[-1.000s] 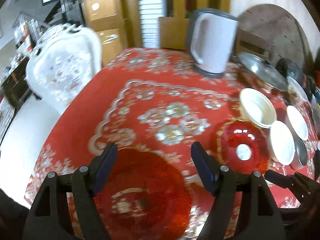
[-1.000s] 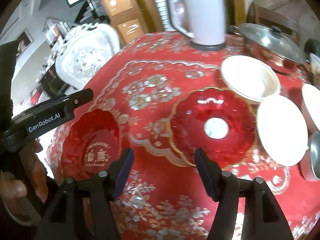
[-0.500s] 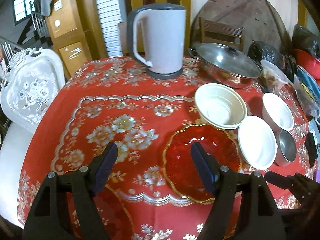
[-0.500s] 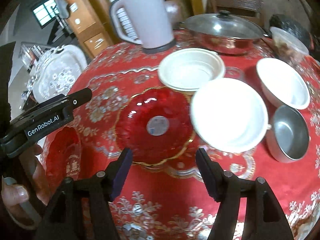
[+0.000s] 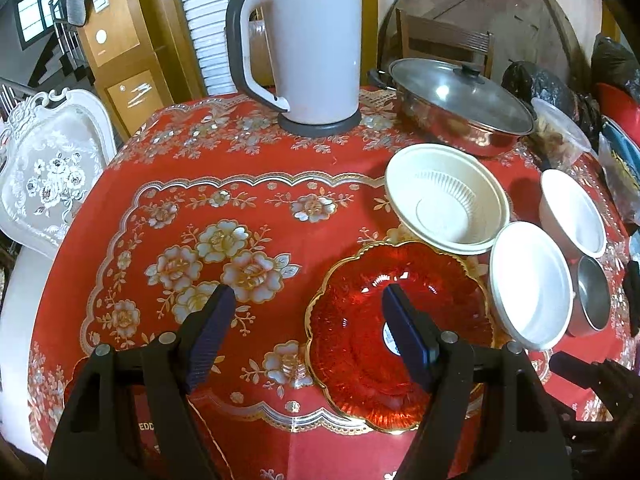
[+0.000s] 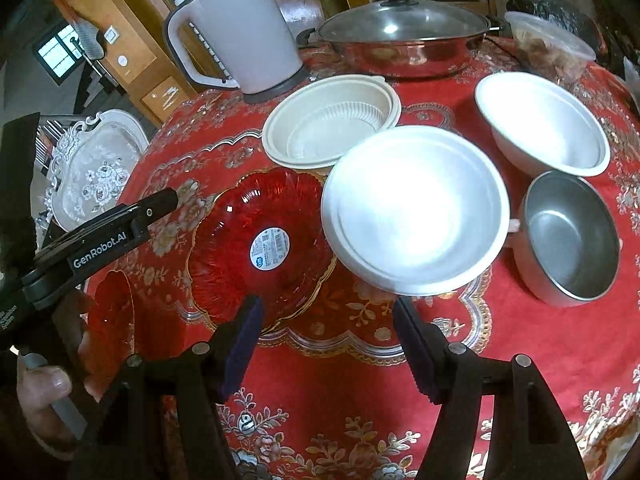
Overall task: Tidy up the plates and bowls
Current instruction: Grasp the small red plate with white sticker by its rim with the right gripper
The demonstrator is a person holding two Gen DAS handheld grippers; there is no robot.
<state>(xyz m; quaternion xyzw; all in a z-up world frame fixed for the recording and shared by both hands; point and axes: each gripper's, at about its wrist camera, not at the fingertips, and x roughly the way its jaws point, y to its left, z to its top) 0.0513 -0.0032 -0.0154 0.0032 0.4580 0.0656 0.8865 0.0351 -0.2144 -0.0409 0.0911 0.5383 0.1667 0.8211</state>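
Black-armed hand-held grippers, both spread wide and empty, hover over the red-clothed worktop point(image 5: 168, 168).

Left hand-held gripper point(image 5: 306, 330) has swung right since a second ago: the flat red plate point(image 6: 110, 320) it framed then now lies at the near-left edge, and the scalloped red glass dish point(image 5: 400, 332) sits under its right finger. Right hand-held gripper point(image 6: 326, 336) now faces the white plate point(image 6: 414, 208), which overlaps the dish rim. Beyond stand a cream bowl point(image 5: 446, 198), white bowl point(image 6: 542, 124), steel bowl point(image 6: 570, 238), kettle point(image 5: 308, 44) and lidded pan point(image 5: 460, 100).
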